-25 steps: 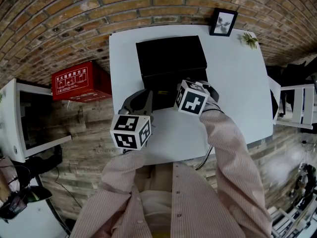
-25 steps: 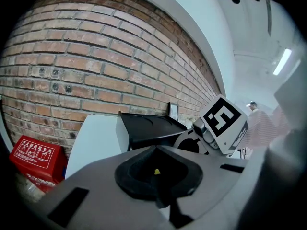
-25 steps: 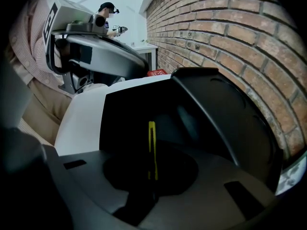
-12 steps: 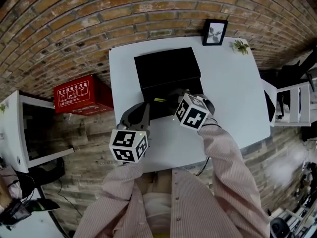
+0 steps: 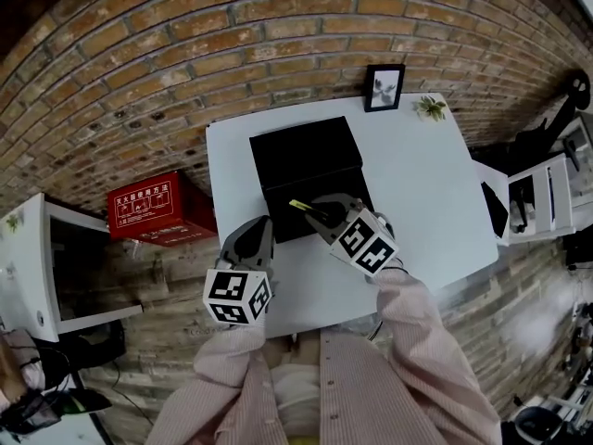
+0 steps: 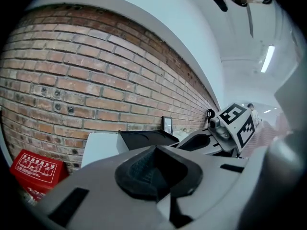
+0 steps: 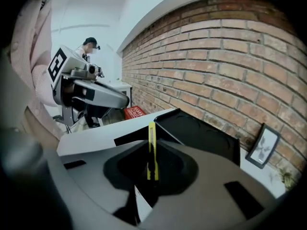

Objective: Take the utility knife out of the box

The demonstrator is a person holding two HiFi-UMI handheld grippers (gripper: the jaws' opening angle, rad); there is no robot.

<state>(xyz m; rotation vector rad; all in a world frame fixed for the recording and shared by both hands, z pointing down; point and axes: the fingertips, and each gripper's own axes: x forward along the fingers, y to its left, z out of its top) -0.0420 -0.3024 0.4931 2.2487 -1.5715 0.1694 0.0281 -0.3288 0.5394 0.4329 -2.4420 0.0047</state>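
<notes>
Utility knife is clamped edge-on in the right gripper, whose jaws are closed on its body. It is slim and yellow with a dark strip low on the edge, and its tip sticks out past the pads. From the head view, knife and right gripper overlap the near part of the black box (height above it not readable). Left gripper is near the box's front-left corner, jaws together, nothing between them. White table is mostly bare. Picture frame and small plant sprig sit at the far edge against the brick wall. On the floor are a red case to the left and white furniture to the right.
</notes>
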